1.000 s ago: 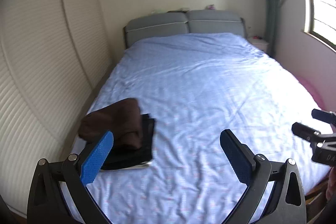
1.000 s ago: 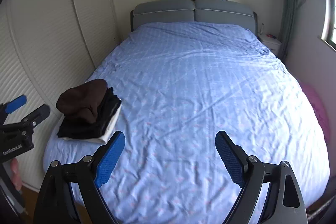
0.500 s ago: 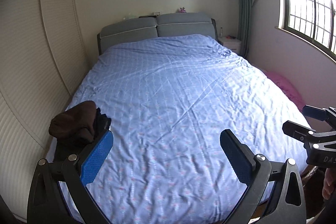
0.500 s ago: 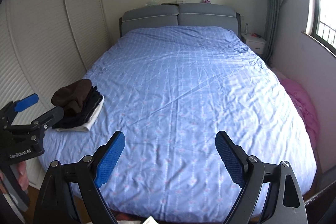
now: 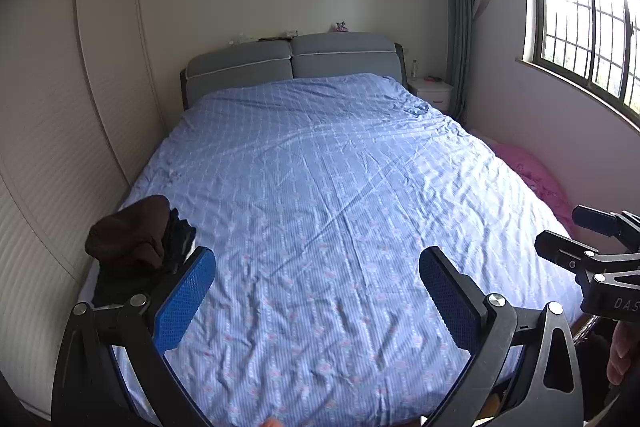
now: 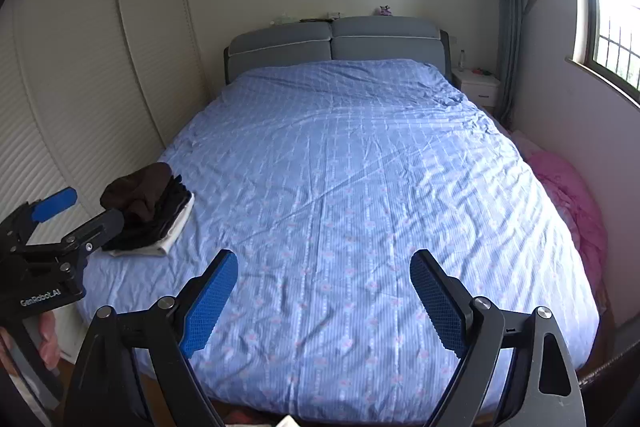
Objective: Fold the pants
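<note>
A stack of folded clothes, brown pants [image 5: 130, 233] on top of black and white ones, lies at the near left corner of the blue bed [image 5: 340, 187]; it also shows in the right wrist view [image 6: 140, 193]. My left gripper [image 5: 316, 295] is open and empty, held back from the foot of the bed, right of the stack. My right gripper [image 6: 324, 299] is open and empty above the foot of the bed. Each gripper shows at the edge of the other's view, the right [image 5: 592, 255] and the left [image 6: 56, 227].
A white slatted wardrobe [image 6: 80, 87] runs along the left of the bed. A pink heap of cloth [image 6: 572, 195] lies on the floor at the right, below the window [image 5: 592, 19]. A grey headboard [image 6: 336, 43] and a white nightstand [image 6: 476, 87] stand at the far end.
Both grippers have pulled back and up from the bed, so more of the room shows. The stack of clothes has stayed in place. Both stay open.
</note>
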Demonstrator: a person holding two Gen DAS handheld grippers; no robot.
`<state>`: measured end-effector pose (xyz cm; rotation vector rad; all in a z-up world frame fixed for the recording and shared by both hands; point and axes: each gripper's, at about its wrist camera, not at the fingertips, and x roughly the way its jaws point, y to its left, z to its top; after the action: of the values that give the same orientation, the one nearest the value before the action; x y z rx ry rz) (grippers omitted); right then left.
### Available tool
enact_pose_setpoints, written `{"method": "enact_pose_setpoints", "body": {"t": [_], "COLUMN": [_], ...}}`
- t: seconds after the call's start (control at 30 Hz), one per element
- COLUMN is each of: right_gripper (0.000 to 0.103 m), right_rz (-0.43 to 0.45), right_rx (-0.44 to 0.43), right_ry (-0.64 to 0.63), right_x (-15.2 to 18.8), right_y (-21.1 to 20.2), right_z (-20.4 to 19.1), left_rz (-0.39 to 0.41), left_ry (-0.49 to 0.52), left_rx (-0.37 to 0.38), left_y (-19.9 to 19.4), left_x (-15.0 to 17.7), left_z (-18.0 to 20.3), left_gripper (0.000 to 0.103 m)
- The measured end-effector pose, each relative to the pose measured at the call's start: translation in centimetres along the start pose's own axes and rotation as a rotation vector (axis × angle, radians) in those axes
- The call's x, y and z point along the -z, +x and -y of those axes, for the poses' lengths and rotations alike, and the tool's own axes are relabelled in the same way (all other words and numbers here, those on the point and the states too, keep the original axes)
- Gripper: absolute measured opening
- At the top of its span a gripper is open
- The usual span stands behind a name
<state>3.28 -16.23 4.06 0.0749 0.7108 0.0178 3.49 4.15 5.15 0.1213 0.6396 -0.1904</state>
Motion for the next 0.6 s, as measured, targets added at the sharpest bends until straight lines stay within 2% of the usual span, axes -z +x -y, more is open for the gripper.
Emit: {"method": "enact_pose_setpoints", "body": {"t": [0.6], "right_gripper": [0.089], "right_rz": [0.018], "right_rx": [0.001], "right_ry": [0.018], "right_x": [-0.1], "right_y": [-0.7], "right_z": [0.7], "left_rz": [0.056], "left_ry": [0.001], "left_rx": [-0.017], "left_y": [-2.0], "left_x": [0.5], "left_z": [0.9], "left_gripper": [0.103]}}
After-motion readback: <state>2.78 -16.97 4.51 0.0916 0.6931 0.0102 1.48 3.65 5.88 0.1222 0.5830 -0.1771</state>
